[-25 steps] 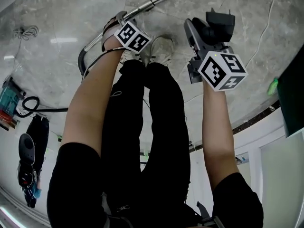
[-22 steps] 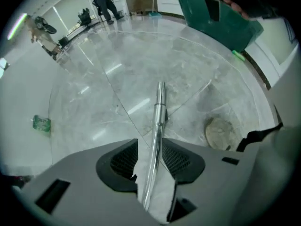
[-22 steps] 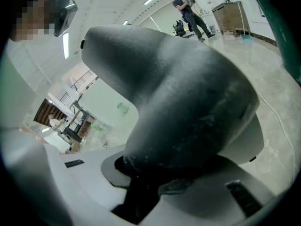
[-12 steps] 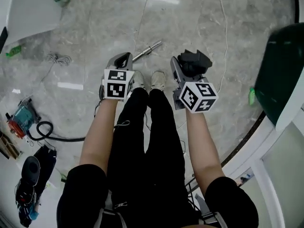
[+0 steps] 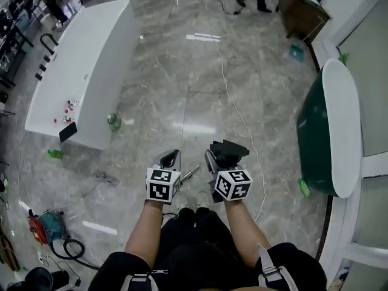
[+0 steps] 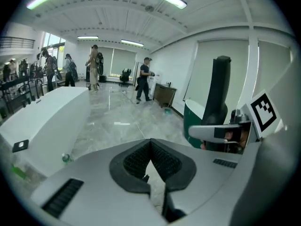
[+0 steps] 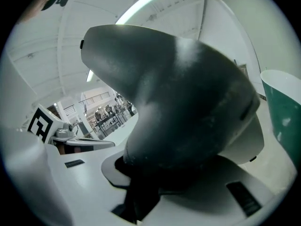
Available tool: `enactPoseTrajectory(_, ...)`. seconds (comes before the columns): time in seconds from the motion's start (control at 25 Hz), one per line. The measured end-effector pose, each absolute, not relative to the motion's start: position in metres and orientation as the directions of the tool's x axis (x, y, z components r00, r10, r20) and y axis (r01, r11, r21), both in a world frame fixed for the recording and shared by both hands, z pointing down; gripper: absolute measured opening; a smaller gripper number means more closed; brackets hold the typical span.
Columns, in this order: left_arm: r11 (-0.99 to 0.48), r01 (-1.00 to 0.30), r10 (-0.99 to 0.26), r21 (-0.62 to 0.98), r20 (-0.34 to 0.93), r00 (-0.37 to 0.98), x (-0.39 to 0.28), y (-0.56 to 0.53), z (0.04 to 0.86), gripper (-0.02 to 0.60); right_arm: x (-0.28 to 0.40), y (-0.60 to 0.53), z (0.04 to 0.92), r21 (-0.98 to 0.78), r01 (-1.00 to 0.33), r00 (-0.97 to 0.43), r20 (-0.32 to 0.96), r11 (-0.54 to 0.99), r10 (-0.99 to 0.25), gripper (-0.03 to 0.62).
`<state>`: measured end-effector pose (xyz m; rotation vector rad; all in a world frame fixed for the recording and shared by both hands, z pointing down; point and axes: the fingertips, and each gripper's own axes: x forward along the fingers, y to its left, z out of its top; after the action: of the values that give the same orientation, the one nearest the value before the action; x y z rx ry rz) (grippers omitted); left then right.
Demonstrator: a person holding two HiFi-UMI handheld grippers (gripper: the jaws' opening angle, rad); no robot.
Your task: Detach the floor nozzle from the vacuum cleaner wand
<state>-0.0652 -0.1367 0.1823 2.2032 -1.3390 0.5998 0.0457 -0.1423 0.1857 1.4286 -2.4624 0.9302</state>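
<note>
Two grippers are held up in front of the person in the head view. The left gripper (image 5: 172, 158) has its jaws together and carries nothing. The right gripper (image 5: 219, 153) is clamped on the black floor nozzle (image 5: 233, 148), high above the grey stone floor (image 5: 182, 90). The metal wand (image 5: 190, 173) lies on that floor, seen between the two grippers, well apart from the nozzle. So I judge the detaching to be done.

In the left gripper view the ribbed pads meet and nothing is between them. At the right side the dark neck of the nozzle stands upright in the other gripper.

In the right gripper view the dark body of the nozzle fills most of the picture and sits between the jaws. The exact place where the pads press is hidden under it.

Some risks remain. The nozzle looks bulky and is held by one gripper only, so it may turn or slip out and hit the hard floor. The wand lies close to the person, so a step forward may land on it or make it roll.
</note>
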Motion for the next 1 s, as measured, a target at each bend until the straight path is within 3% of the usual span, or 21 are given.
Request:
enactPoseTrajectory(0.28,-0.354,-0.928,-0.789,0.119,0.494,0.365,-0.058,-0.117,0.057,0.009,0.054,-0.124,0.064,-0.418,-0.810,-0.547,0.286,0.411,-0.787,0.114)
enactPoseTrajectory(0.6,-0.392,-0.917,-0.851,0.066,0.351,0.389,-0.037,-0.124,-0.027,0.009,0.071,-0.130,-0.021,-0.346,-0.816,-0.541,0.170,0.464,-0.824,0.114)
enactPoseTrajectory(1.0,-0.436,-0.900,-0.838,0.023,0.355,0.415,-0.015,-0.126,-0.033,0.009,0.080,-0.134,-0.032,-0.358,-0.804,-0.545,0.122,0.475,-0.830,0.114)
